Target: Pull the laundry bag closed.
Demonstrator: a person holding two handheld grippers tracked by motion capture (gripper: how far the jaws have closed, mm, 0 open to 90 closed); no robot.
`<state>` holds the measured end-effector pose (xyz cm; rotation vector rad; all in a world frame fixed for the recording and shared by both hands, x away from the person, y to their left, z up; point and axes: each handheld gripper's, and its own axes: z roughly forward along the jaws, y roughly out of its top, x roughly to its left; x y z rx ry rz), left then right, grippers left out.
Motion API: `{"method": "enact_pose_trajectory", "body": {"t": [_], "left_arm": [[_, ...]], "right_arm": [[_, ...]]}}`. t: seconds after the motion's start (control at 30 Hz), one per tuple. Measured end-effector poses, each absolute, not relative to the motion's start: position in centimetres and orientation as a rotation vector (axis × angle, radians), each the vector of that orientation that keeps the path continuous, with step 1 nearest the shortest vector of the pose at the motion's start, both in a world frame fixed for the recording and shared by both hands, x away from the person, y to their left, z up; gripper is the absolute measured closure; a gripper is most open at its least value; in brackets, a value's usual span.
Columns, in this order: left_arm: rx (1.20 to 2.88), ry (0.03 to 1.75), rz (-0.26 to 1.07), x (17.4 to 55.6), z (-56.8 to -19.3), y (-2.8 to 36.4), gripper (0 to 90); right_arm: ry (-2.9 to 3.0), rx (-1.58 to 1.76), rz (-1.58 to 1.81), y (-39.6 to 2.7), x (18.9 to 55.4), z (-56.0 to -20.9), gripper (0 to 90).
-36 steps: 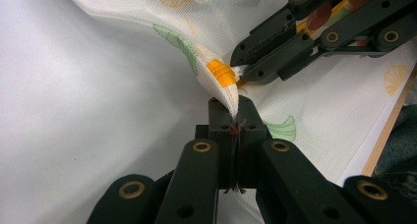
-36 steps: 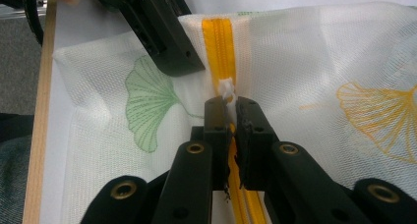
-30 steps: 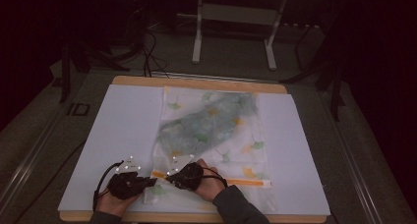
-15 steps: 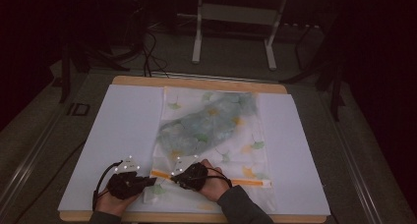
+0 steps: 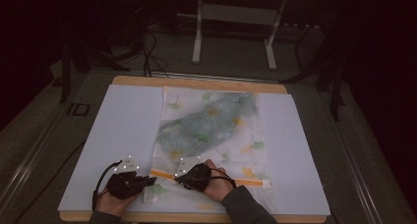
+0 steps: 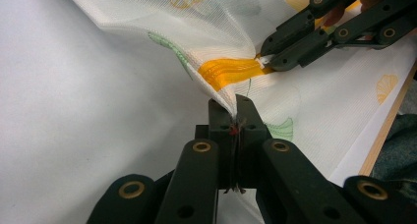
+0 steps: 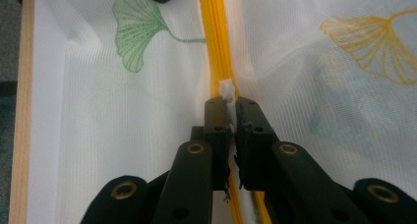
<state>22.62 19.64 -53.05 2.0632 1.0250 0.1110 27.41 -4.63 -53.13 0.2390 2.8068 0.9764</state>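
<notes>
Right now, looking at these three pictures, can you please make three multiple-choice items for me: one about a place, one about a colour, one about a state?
1. Where does the mesh bag lie?
A. on the floor
B. flat on the white table sheet
C. hanging from a stand

2. What colour is the zipper?
A. orange-yellow
B. blue
C. black

3. What is the left tool doing?
A. open above the table
B. lying on its side, empty
C. shut on the bag's edge

Right letters:
1 B, as the high view shows the bag spread on the sheet.
2 A, as the right gripper view shows an orange-yellow strip, with the right tool shut on the white zipper pull.
3 C, as the left gripper view shows fabric pinched between closed jaws.
</notes>
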Motion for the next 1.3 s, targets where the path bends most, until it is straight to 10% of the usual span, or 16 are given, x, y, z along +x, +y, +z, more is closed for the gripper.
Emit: {"method": "enact_pose_trajectory", "body": {"t": [1.3], "left_arm": [[2.048,1.031,0.103,22.7,-53.0,19.9,88.6]], "right_arm": [[2.826,0.232,0.919,-7.2,27.0,-52.8,84.8]]}}
